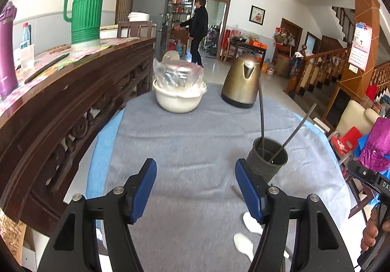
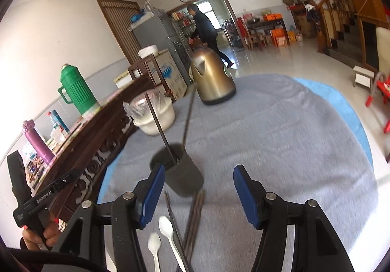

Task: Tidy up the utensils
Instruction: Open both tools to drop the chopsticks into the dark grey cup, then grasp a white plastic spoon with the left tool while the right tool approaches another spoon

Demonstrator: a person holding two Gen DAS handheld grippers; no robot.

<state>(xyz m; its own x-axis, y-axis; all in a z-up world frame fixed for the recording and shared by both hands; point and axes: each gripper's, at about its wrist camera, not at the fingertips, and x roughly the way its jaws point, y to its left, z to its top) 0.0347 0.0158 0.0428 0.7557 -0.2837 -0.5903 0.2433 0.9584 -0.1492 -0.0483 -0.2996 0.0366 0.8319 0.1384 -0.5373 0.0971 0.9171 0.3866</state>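
Note:
A dark grey cup (image 1: 267, 160) stands on the grey cloth (image 1: 185, 140) with two dark chopsticks (image 1: 261, 111) leaning in it. My left gripper (image 1: 196, 174) is open and empty, just left of the cup. In the right wrist view the same cup (image 2: 181, 172) sits ahead of my right gripper (image 2: 197, 180), which is open with nothing between its blue pads. Several dark chopsticks (image 2: 193, 218) and two white spoons (image 2: 168, 230) lie on the cloth below the right gripper. The white spoons (image 1: 243, 242) also show under the left gripper's right finger.
A gold kettle (image 1: 241, 82) and a white bowl (image 1: 179, 99) with a plastic-wrapped metal pot stand at the far side. A carved wooden sideboard (image 1: 61, 111) runs along the left, bearing a green thermos (image 1: 86, 9). A person (image 1: 198, 28) walks in the background.

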